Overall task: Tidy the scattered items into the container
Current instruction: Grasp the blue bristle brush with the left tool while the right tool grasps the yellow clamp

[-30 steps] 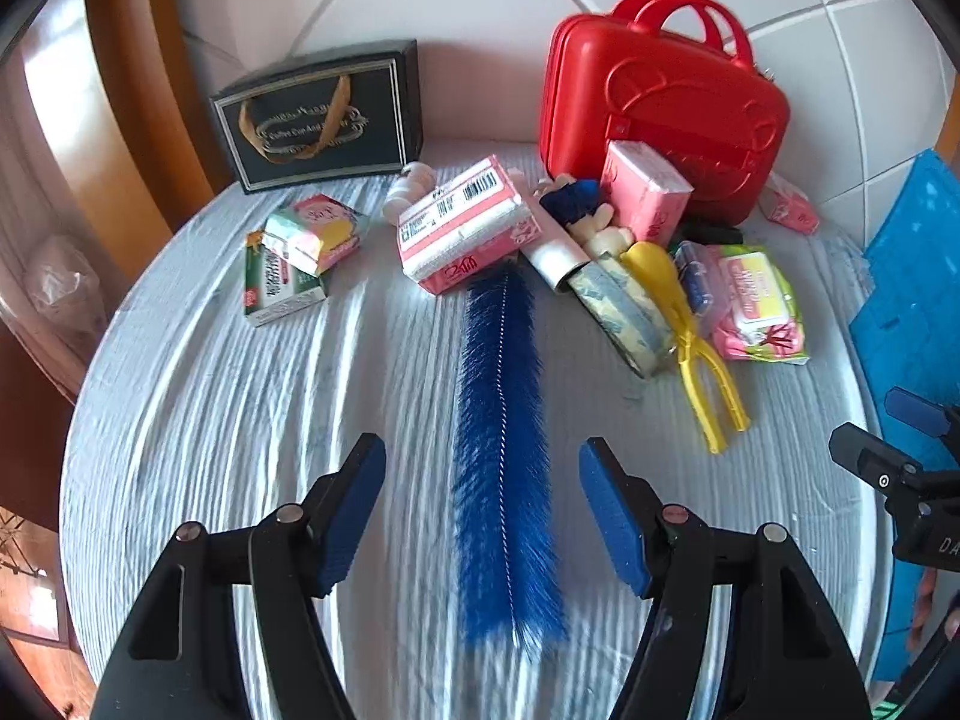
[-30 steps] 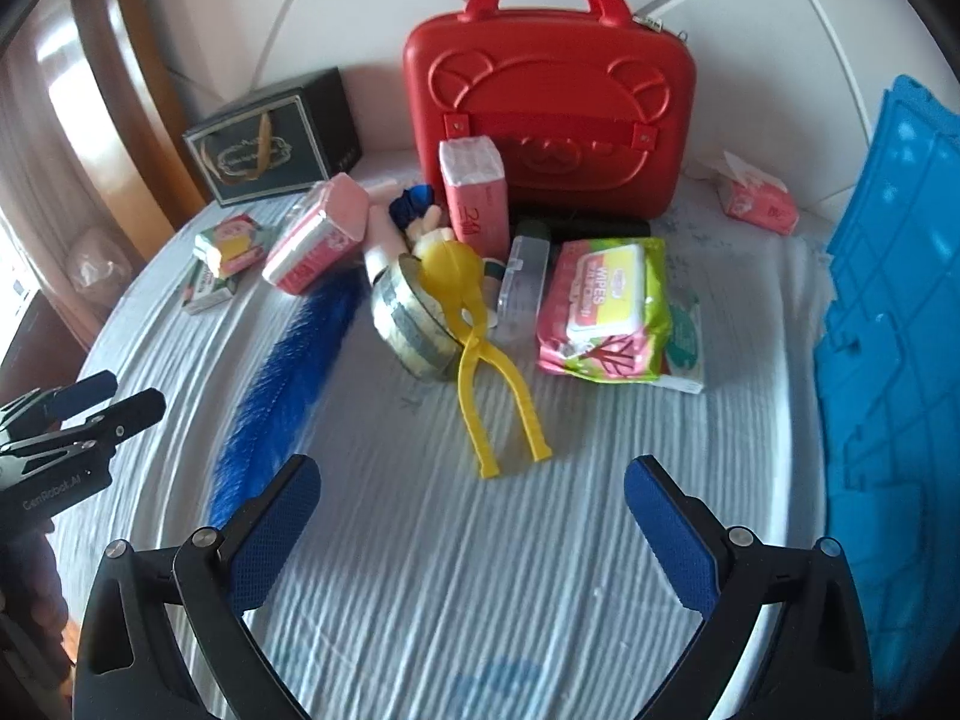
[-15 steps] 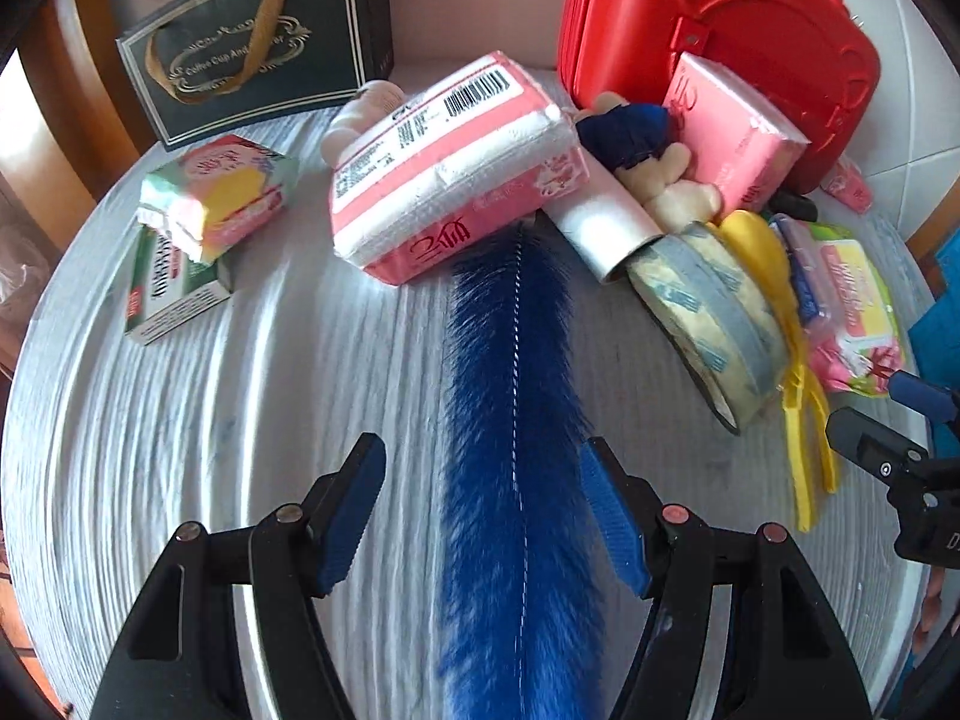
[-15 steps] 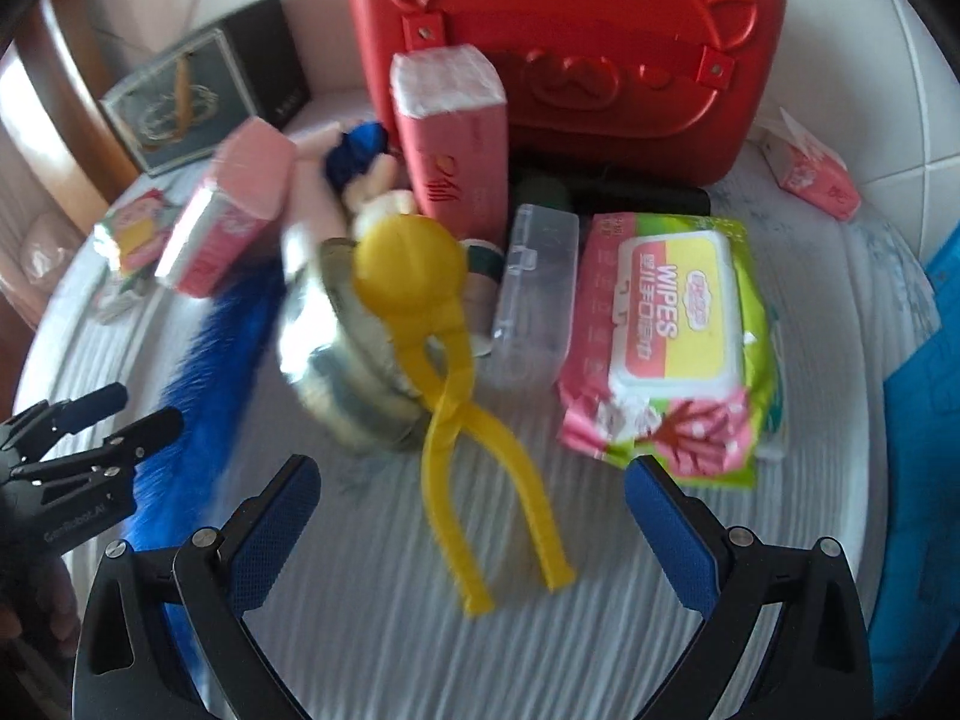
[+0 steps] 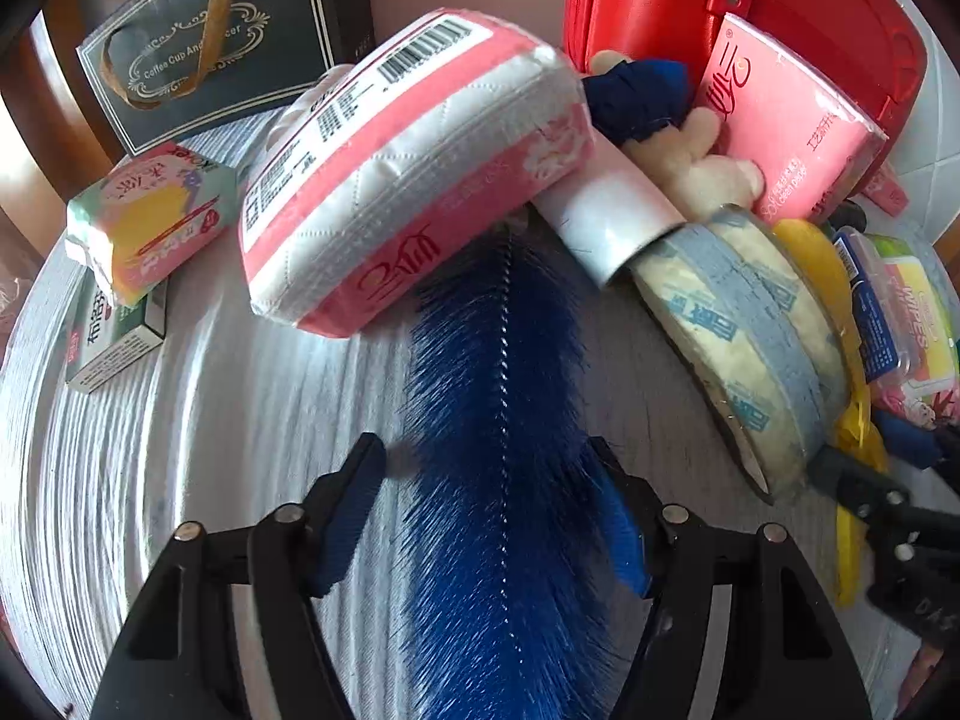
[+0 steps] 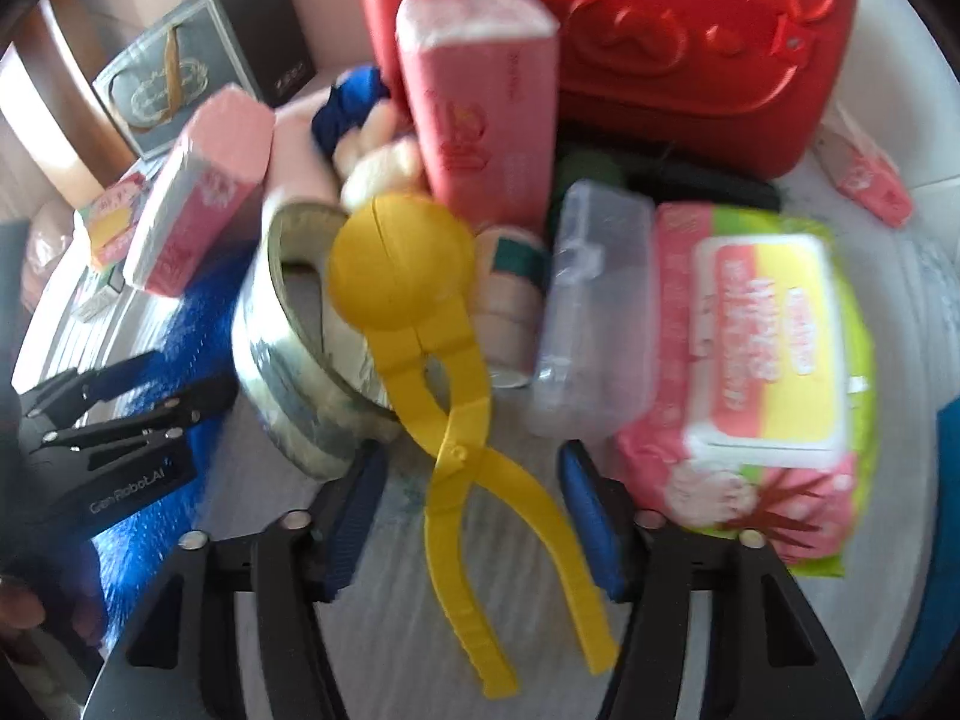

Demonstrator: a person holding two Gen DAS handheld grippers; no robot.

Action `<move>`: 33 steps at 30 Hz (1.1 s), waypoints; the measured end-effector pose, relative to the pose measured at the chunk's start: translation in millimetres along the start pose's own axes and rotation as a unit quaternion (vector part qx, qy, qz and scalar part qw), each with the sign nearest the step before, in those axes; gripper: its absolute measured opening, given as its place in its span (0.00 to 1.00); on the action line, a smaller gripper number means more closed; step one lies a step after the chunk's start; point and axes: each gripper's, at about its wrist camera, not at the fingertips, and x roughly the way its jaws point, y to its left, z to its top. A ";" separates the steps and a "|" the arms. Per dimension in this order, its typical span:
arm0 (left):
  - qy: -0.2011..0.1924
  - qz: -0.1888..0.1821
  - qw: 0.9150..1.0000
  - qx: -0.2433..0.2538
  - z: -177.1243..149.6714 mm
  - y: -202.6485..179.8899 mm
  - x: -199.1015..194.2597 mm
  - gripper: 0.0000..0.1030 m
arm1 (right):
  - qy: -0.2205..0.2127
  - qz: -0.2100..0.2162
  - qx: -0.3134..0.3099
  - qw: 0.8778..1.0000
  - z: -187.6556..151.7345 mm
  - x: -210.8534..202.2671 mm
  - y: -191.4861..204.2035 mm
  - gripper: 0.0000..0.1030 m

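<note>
Fingers of the left gripper (image 5: 489, 510) have been closing around the blue feather (image 5: 504, 420), not yet pressing it. Right gripper (image 6: 468, 510) has been narrowing around the yellow tongs (image 6: 456, 408), beside the tape roll (image 6: 294, 360), still loose. Squeeze slowly, centred, before lifting.

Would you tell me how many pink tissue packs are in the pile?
2. One pink tissue pack lies over the tip of the blue bristle brush; the other leans upright against the red case. More may be hidden underneath.
</note>
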 end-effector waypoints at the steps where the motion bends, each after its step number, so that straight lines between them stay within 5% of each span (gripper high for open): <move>1: -0.003 -0.001 1.000 0.003 -3.0 -1.8 -3.1 0.47 | 0.002 0.001 0.003 1.000 -0.8 1.8 -0.2 0.44; 4: 0.001 -0.010 1.000 0.010 -13.9 -6.4 -12.1 0.24 | 0.004 0.016 0.008 1.000 -8.8 -1.8 2.0 0.44; 8: 0.009 -0.015 1.000 0.007 -37.8 -5.3 -26.7 0.19 | 0.012 0.029 0.015 0.999 -34.0 -13.4 3.6 0.44; 14: 0.002 -0.003 1.000 0.014 -68.0 1.7 -54.1 0.18 | 0.016 0.046 0.032 0.998 -59.5 -27.3 -3.3 0.45; 22: 0.011 -0.005 1.000 -0.020 -64.5 7.7 -43.9 0.22 | -0.011 0.027 0.028 0.999 -40.3 -25.1 -2.5 0.55; 26: -0.002 0.006 1.000 -0.001 -72.0 -2.2 -51.7 0.18 | -0.014 -0.005 -0.001 1.000 -43.4 -20.2 8.3 0.31; 33: -0.016 0.012 1.000 0.003 -96.7 -5.7 -90.6 0.17 | -0.010 0.007 -0.002 1.000 -73.4 -47.7 17.1 0.31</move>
